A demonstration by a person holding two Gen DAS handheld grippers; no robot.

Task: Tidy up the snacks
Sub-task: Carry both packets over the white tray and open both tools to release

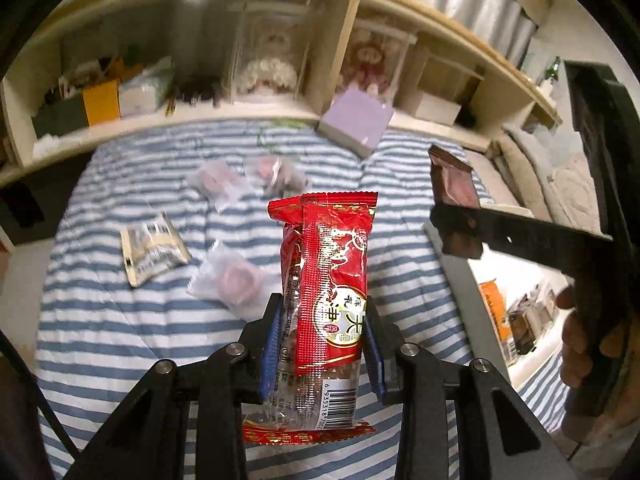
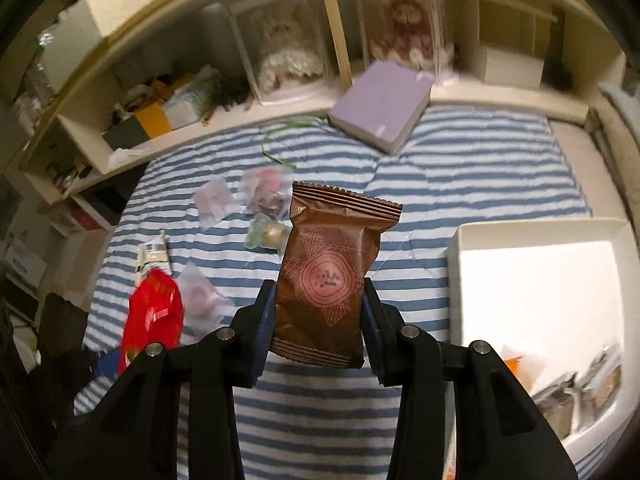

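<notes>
Left wrist: left gripper [image 1: 322, 344] clamps red snack pack [image 1: 326, 280]. Right wrist only: right gripper [image 2: 319, 320] clamps brown packet [image 2: 332, 276]; green candy [image 2: 266, 234] visible.

Box [image 2: 472, 240] right of bedspread [image 2: 460, 168]; book [image 2: 380, 108] behind; 5 packets [image 1: 154, 250] left.
</notes>
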